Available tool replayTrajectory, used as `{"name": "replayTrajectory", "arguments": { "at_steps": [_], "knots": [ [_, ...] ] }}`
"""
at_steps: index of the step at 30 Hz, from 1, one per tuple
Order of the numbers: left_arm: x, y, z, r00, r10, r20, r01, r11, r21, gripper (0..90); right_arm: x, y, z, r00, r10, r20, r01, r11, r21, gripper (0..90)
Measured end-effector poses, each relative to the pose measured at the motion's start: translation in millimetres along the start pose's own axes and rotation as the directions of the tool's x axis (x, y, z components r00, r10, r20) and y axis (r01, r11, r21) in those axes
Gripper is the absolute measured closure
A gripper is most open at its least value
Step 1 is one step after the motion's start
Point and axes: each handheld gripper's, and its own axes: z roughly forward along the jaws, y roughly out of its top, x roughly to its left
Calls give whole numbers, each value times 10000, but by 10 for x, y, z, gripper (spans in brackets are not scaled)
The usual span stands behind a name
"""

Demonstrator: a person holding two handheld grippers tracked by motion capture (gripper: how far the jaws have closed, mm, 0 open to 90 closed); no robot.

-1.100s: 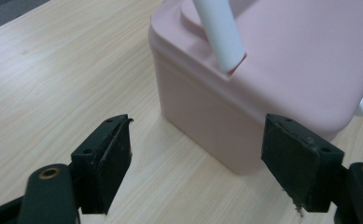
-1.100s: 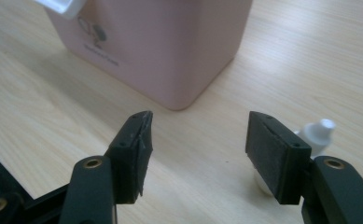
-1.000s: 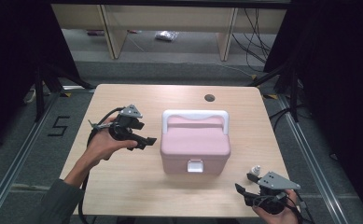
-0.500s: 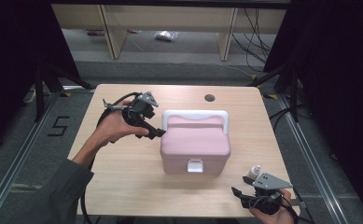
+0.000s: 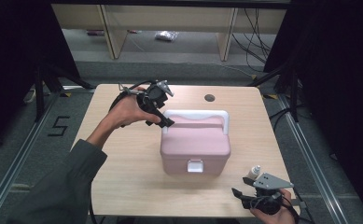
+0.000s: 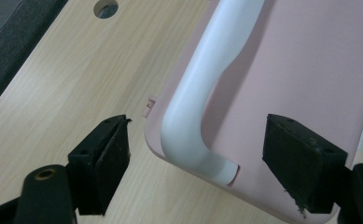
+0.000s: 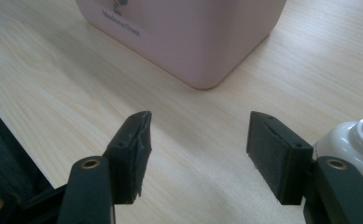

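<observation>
Left gripper (image 5: 163, 122) swung up from table's left side to pink box (image 5: 195, 144) at table centre; jaws spread wide, empty, straddling white handle (image 6: 202, 93) corner. Grab looked imminent. Right gripper (image 7: 195, 154) idle, unclenched, empty.

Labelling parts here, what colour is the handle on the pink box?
White handle, clearest in the left gripper view.

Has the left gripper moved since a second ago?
Yes. In the high view the left gripper has gone up the picture and rightward, from beside the pink box to its back left corner by the white handle.
</observation>
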Motion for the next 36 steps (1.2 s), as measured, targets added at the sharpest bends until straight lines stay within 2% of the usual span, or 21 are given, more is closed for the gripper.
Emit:
{"name": "replayTrajectory", "arguments": {
  "at_steps": [3,6,7,8,9,12,16,22,23,26,27,30,31,33,34,36],
  "knots": [
    [40,54,30,9998,51,-195,-47,9997,223,267,5,-1,3,10000,1,-4,-1,10000,2,409],
    [63,97,62,9998,148,-93,-145,9992,362,284,10,-5,12,9999,67,-101,-66,9999,87,409],
    [64,117,74,9997,250,-63,-247,9986,467,299,4,-7,11,10000,-21,-4,22,10000,77,409],
    [62,128,84,9995,305,-31,-303,9982,515,313,15,-14,14,9999,161,-33,-161,9998,150,409],
    [60,157,103,9989,460,-19,-458,9961,755,317,15,-16,15,9998,193,-56,-192,9997,172,409],
    [56,180,119,9990,447,68,-451,9948,911,337,16,-15,16,9998,187,-57,-185,9997,180,409],
    [98,238,157,9972,723,178,-740,9890,1283,346,31,-22,24,9997,234,-108,-231,9993,287,409],
    [111,288,202,9962,828,261,-858,9851,1489,356,23,-32,35,9994,322,-138,-317,9989,355,409],
    [108,295,213,9958,864,294,-899,9841,1533,361,6,-31,35,9999,38,-100,-35,9996,262,409],
    [98,310,231,9950,948,326,-989,9819,1615,367,9,-29,29,9999,9,-108,-6,9996,273,409],
    [97,319,238,9943,1005,354,-1050,9800,1688,367,33,-27,31,9991,386,-167,-379,9985,384,409],
    [111,349,255,9949,955,310,-995,9790,1778,375,14,-31,42,9998,122,-158,-117,9994,324,409],
    [113,362,267,9946,977,359,-1027,9767,1882,393,10,-36,43,9999,-31,-96,34,9995,319,410],
    [109,367,276,9947,970,350,-1020,9748,1982,406,13,-34,43,9999,-42,-116,46,9995,306,409],
    [109,371,283,9940,1030,361,-1083,9719,2090,412,31,-33,44,9997,174,-190,-167,9993,344,410],
    [111,374,304,9939,1051,332,-1100,9666,2314,412,32,-30,42,9996,138,-247,-129,9993,362,409]
  ]
}}
